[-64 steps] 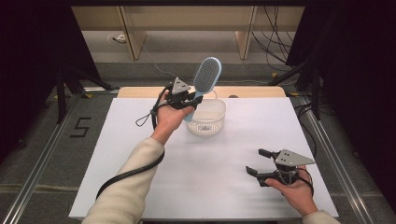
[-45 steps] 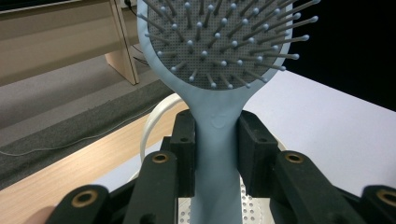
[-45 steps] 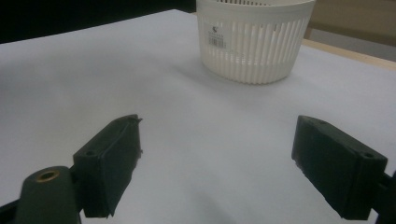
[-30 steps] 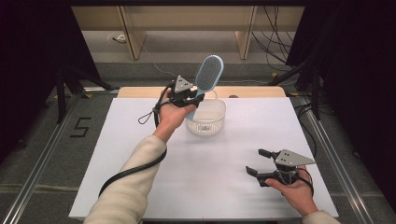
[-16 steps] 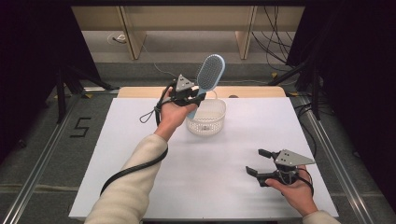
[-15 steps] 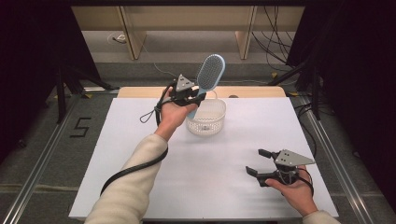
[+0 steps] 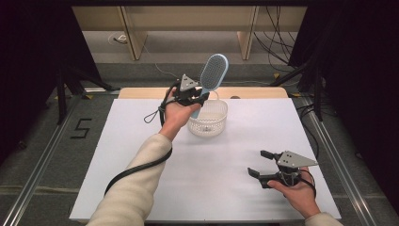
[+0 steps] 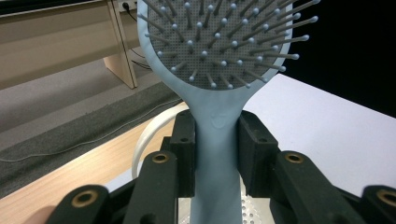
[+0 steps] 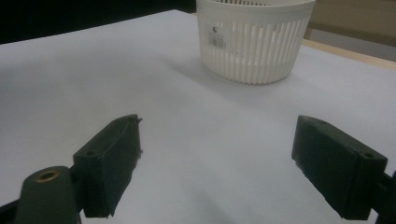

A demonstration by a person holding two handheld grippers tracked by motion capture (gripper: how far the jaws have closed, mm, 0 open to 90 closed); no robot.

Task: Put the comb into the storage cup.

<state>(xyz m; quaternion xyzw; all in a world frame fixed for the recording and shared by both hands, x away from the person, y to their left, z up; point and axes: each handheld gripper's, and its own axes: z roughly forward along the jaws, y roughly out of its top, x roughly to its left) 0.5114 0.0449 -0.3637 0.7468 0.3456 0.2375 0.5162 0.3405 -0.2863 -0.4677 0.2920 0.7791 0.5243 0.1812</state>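
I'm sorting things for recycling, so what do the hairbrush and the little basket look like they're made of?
Hairbrush: likely moulded plastic or rubbery coating, pale blue, matte, seamless handle; grey perforated pad with ball-tipped pins, probably plastic. Basket: almost certainly thin moulded plastic, off-white, slightly glossy, with slatted walls and a barcode sticker.

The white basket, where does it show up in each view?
High view: white basket at table center-top, beside the left hand.
Left gripper view: its rim curves behind the blue hairbrush handle.
Right gripper view: top, right of center.
Shared landmark: the white table.
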